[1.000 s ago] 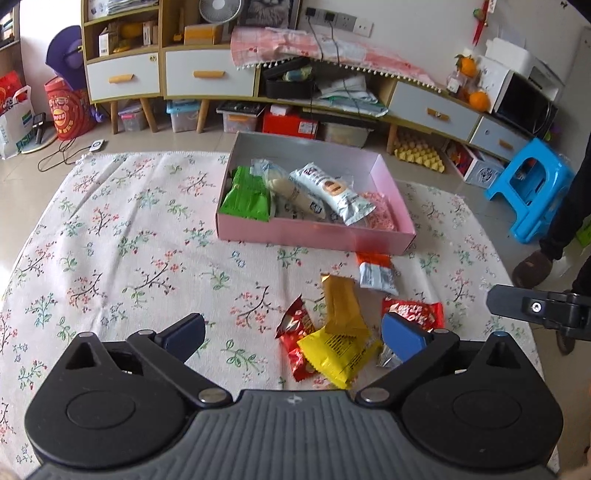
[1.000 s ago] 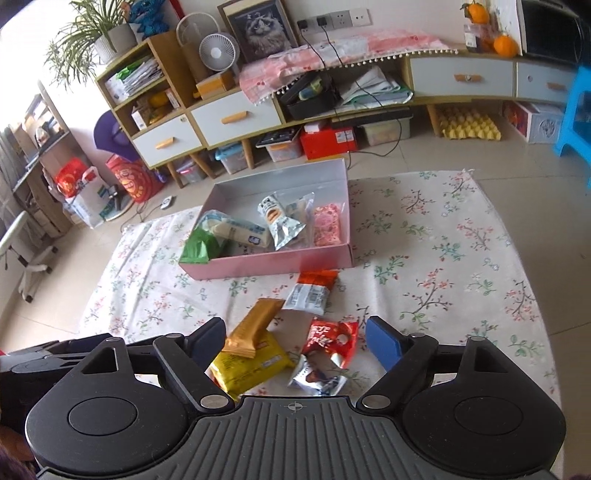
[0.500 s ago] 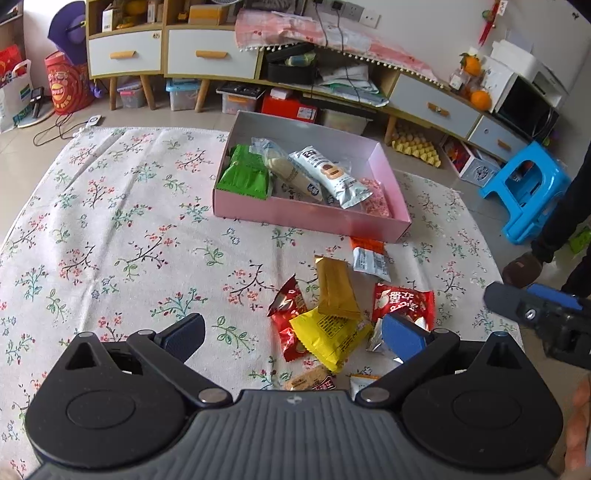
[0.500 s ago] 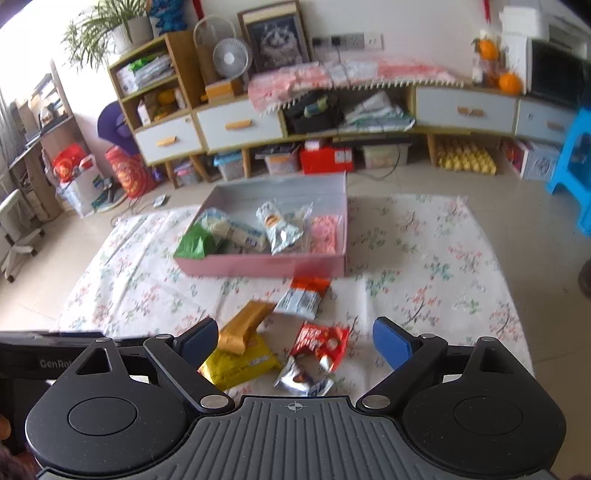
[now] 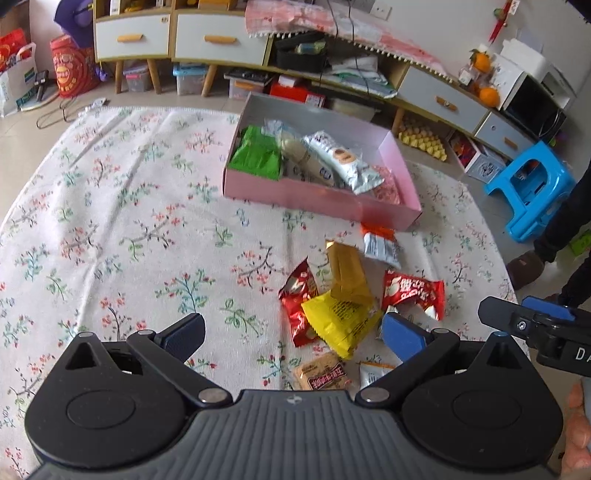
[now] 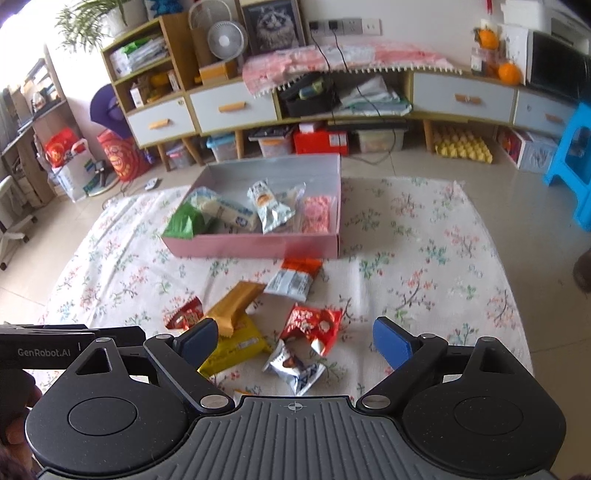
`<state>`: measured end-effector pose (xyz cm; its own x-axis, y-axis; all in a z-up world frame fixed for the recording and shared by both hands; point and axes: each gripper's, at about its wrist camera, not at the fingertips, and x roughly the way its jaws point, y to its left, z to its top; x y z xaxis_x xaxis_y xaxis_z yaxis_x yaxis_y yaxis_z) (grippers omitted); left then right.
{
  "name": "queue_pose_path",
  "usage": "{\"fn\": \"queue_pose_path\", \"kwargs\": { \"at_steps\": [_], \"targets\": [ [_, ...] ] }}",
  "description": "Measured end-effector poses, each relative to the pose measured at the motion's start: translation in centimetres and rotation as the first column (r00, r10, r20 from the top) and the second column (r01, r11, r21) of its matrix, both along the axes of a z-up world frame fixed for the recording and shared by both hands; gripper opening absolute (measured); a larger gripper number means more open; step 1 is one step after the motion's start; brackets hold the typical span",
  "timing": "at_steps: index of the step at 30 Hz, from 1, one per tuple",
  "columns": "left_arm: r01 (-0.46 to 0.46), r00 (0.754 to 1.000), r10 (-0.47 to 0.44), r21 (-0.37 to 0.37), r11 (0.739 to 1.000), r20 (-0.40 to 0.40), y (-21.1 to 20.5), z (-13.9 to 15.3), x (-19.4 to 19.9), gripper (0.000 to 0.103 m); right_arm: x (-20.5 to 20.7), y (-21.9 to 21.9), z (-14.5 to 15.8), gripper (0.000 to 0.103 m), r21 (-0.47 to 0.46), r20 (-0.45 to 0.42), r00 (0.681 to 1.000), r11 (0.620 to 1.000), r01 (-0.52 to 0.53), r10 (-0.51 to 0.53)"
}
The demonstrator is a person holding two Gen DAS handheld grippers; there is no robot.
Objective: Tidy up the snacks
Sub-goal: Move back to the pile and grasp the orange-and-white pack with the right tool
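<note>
Right wrist view: right gripper (image 6: 293,341), jaws spread and empty, has the red packet (image 6: 310,325) directly ahead between its fingers, long axis crosswise, nearer than to the equally spread left gripper (image 5: 291,336).

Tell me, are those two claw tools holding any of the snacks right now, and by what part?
Nothing is held. The left gripper and the right gripper both hover with fingers spread wide above the loose snack packets on the floral cloth.

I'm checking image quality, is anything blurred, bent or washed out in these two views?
Left wrist: fisheye bends the cabinet line; loose snacks slightly soft. Right wrist: top-left corner by the plant is washed out; snacks slightly blurred.
</note>
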<state>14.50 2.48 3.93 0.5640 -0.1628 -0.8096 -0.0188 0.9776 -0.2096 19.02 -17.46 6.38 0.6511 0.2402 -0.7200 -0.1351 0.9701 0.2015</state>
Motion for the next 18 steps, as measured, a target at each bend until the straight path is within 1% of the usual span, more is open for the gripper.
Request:
{"fn": "queue_pose_path", "kwargs": {
  "at_steps": [4,7,10,13,16,18],
  "targets": [
    [0.013,0.999,-0.013,0.002,1.0,-0.034,-0.3,-0.8,0.2,0.102,0.6,-0.4,-1.1,0.093,0.062,-0.074,0.997,0.998,0.032,-0.027],
    [0.023,0.999,-0.023,0.007,1.0,-0.043,-0.5,-1.2,0.1,0.102,0.9,-0.7,-1.6,0.093,0.077,-0.106,0.993,0.996,0.052,-0.044],
    [0.025,0.998,-0.025,-0.01,1.0,-0.06,-0.3,-1.4,0.3,0.101,0.9,-0.5,-2.0,0.093,0.061,-0.118,0.992,0.997,0.054,-0.046],
    [-0.018,0.998,0.017,-0.022,1.0,-0.059,0.6,-1.3,0.5,0.101,0.8,0.4,-3.0,0.093,0.02,-0.134,0.99,0.999,0.041,-0.038],
    [-0.055,0.997,0.053,-0.034,0.998,-0.06,1.3,-1.3,0.8,0.101,0.7,1.8,-4.4,0.093,-0.024,-0.167,0.986,1.0,0.003,-0.007],
    [-0.061,0.996,0.058,-0.033,0.998,-0.066,1.5,-1.5,0.8,0.101,0.6,3.0,-5.6,0.092,-0.041,-0.203,0.979,0.999,-0.028,0.019]
  ]
}}
